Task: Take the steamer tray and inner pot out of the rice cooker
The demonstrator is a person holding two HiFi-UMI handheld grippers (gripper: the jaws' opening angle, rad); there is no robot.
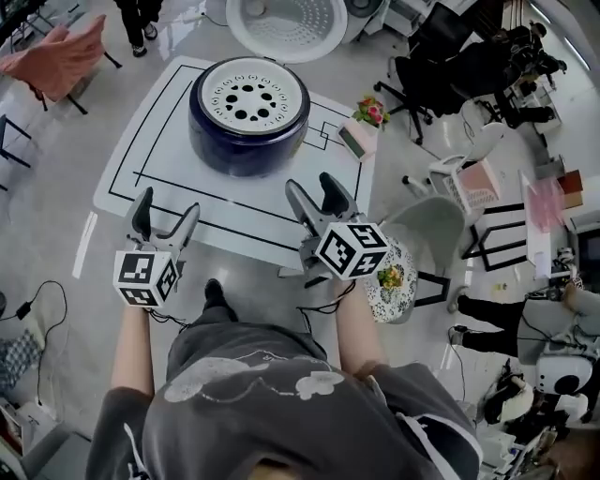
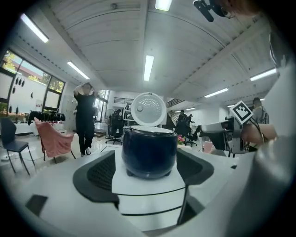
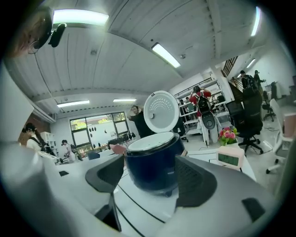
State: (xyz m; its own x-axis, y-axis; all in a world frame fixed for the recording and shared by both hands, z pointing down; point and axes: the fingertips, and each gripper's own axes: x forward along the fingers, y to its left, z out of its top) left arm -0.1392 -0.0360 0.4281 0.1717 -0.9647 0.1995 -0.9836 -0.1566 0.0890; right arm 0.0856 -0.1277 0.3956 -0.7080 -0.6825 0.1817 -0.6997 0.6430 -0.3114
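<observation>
Dark-blue rice cooker stands on the white table, with its lid swung up on the far side. White perforated steamer tray sits in the cooker's mouth; the inner pot beneath cannot be made out.

Left gripper is on the cooker's near side, a little left and apart from it. Jaws are spread wide, nothing held.

Right gripper is on the near side, a little right, also clear of the cooker. Jaws are spread wide and empty.

Each gripper view frames the cooker between its jaws, beyond the tips.
</observation>
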